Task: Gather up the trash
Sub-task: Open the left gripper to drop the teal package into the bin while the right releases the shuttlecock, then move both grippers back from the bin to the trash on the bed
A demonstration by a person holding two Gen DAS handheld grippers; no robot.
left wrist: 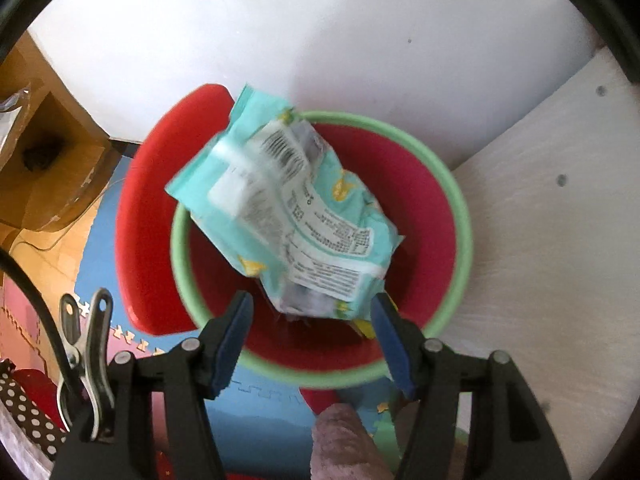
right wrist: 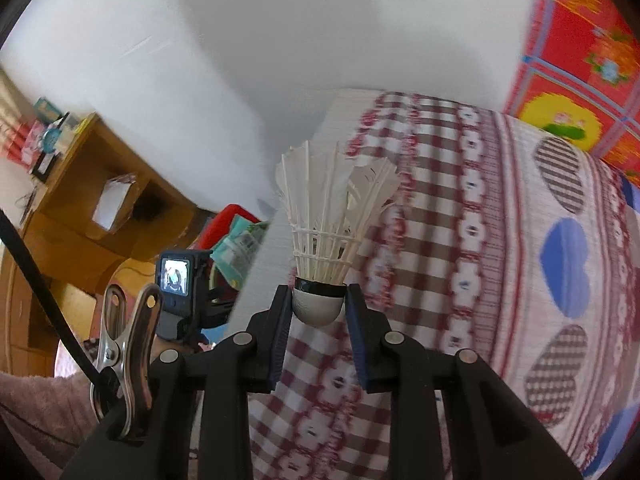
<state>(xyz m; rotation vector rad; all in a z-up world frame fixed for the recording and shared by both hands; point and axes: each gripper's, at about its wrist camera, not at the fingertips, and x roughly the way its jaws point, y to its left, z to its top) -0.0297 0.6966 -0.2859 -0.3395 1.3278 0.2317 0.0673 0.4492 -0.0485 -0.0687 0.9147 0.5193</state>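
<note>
A: Left wrist view, nearest first?
B: The left claw [left wrist: 312, 306] stands wide apart, its blue pads [left wrist: 230, 344] clear of everything. Just beyond the fingertips, toward 12 o'clock, a pale teal wipes packet [left wrist: 286, 204] lies tilted across the mouth of the red bin [left wrist: 424, 216] with the green rim [left wrist: 460, 240]; the packet looks blurred, and its lower end comes close to the pad at 3 o'clock, though contact cannot be judged.

A: And farther out?
B: A red lid [left wrist: 148, 220] sits behind the bin at 9 o'clock. Below lies a blue floor mat [left wrist: 96, 240], and a white panel [left wrist: 540, 240] flanks the bin at 3 o'clock.

A: Right wrist view?
B: The right claw [right wrist: 319, 300] stands narrow, gripping the cork base of a white shuttlecock [right wrist: 328, 224], feathers pointing to 12 o'clock. Behind it spreads a bed cover [right wrist: 480, 260] in red check with heart patches.

A: Toward 9 o'clock?
B: The other gripper's small camera [right wrist: 176, 280] shows, with the teal packet and red bin just past it, then wooden shelves [right wrist: 80, 200] against the white wall [right wrist: 280, 40].
</note>
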